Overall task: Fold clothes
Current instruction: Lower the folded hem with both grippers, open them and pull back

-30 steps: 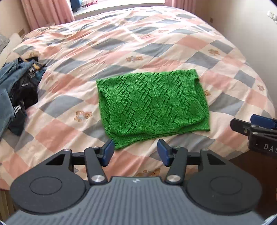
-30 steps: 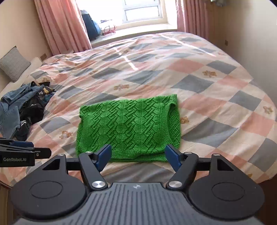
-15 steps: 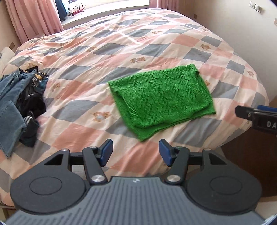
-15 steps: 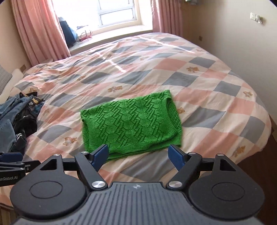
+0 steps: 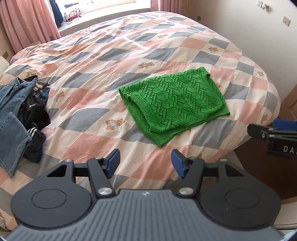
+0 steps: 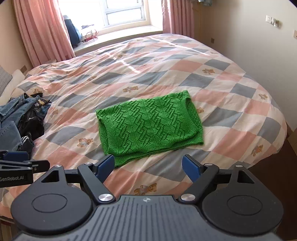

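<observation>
While I hold both tools above the near edge of the bed [image 5: 167, 42], my left gripper [image 5: 145, 163] has its jaws spread wide with nothing between them, and my right gripper [image 6: 148, 166] is the same, wide and empty. The green knitted sweater [image 6: 148, 124] lies folded into a rough rectangle on the checked quilt [image 6: 232, 77], towards the near right part of the bed, apart from both sets of jaws. A pile of jeans and dark clothes [image 5: 20, 111] sits at the left edge of the bed, well apart from the sweater. At the far end, pink curtains [image 6: 42, 31] frame a bright window [image 6: 122, 13]. A white wall [image 5: 241, 27] runs along the right.
</observation>
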Tool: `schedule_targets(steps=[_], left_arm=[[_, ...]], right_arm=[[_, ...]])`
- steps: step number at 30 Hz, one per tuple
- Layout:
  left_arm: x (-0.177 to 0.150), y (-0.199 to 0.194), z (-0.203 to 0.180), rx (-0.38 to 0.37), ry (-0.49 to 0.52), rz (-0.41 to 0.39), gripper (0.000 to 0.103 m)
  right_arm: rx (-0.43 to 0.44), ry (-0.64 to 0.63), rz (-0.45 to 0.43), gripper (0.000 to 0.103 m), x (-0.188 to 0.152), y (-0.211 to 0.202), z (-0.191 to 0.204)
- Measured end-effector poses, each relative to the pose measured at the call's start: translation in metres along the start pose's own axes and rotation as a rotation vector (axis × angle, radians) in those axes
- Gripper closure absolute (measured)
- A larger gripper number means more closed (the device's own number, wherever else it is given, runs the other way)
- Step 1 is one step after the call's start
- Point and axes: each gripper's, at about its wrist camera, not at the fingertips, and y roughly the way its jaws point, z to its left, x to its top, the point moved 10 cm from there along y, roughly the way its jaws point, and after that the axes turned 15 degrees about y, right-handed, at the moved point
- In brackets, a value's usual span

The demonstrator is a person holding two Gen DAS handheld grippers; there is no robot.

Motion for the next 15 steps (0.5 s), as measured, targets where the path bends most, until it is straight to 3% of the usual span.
schedule_targets(steps=[9, 15], left_arm=[[0.028, 0.034, 0.001, -0.049, -0.063, -0.038, 0.045], [0.035, 0.066, 0.025, -0.002, -0.030, -0.044, 0.046]], right_arm=[[-0.004, -0.090, 0.025, 0.019, 0.012, 0.030, -0.018], [-0.014, -0.145, 0.040, 0.019, 0.002, 0.054, -0.031]])
